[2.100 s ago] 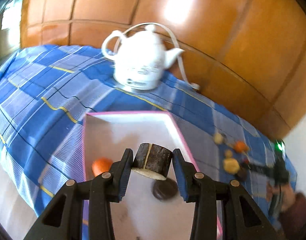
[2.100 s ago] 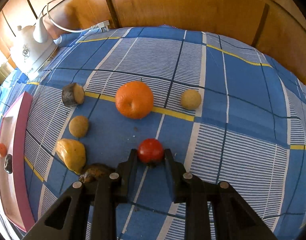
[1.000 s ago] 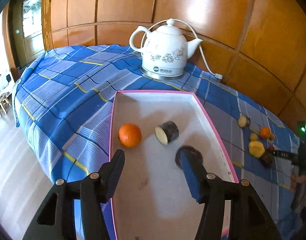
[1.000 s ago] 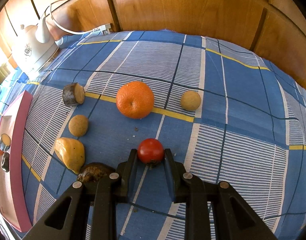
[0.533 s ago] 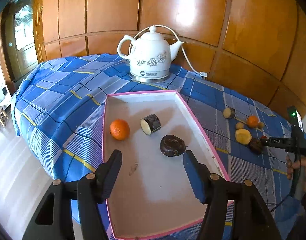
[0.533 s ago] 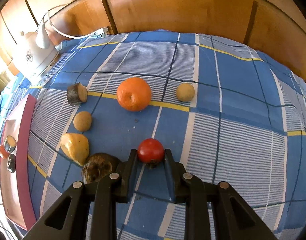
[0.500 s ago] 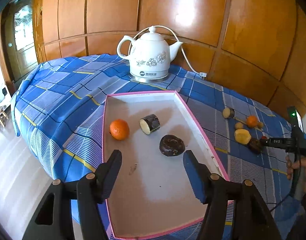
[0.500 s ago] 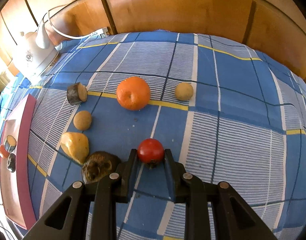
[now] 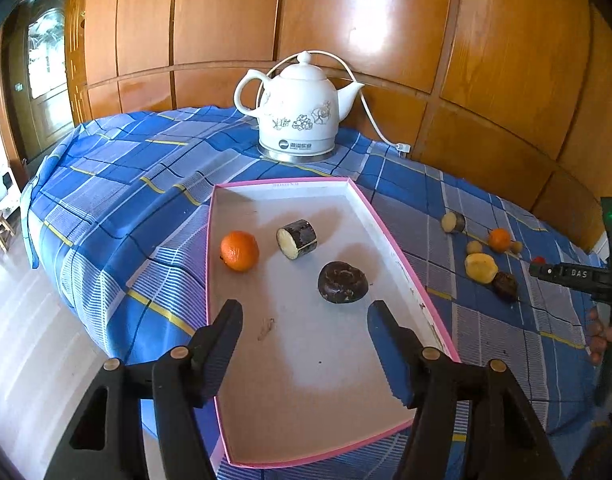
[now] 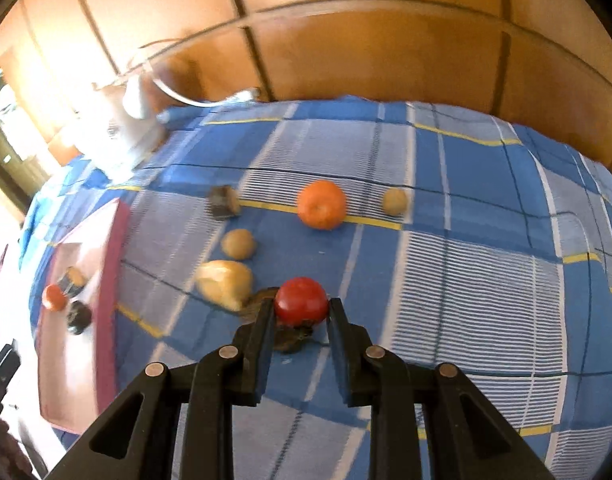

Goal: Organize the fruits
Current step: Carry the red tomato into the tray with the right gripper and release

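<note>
the right gripper (image 10: pixel 300 312) has its fingers closed snugly on the tomato (image 10: pixel 301 301), which looks lifted off the cloth (image 10: pixel 466 272), a dark fruit (image 10: pixel 290 338) showing under it. judging by that, the step in hand is carrying the tomato to the tray (image 10: pixel 110 248) at the left. to do it well, keep the squeeze light so the skin does not split, stay high enough to pass over the yellow fruit (image 10: pixel 224 282) and the pink rim, and release low on bare tray floor, apart from what lies there.

the left gripper (image 9: pixel 304 320) hangs over the near part of the tray (image 9: pixel 386 236), fingers spread wide and empty. beyond them lie the dark fruit (image 9: pixel 342 282), the cut piece (image 9: pixel 297 239) and a small orange (image 9: pixel 239 251); the kettle (image 9: pixel 300 114) stands past the far rim.

compared with half a second ago, the right view is blurred and swung toward the tray, and the tomato has risen. two seconds ago the left gripper still held the cut piece; it has since backed away.
</note>
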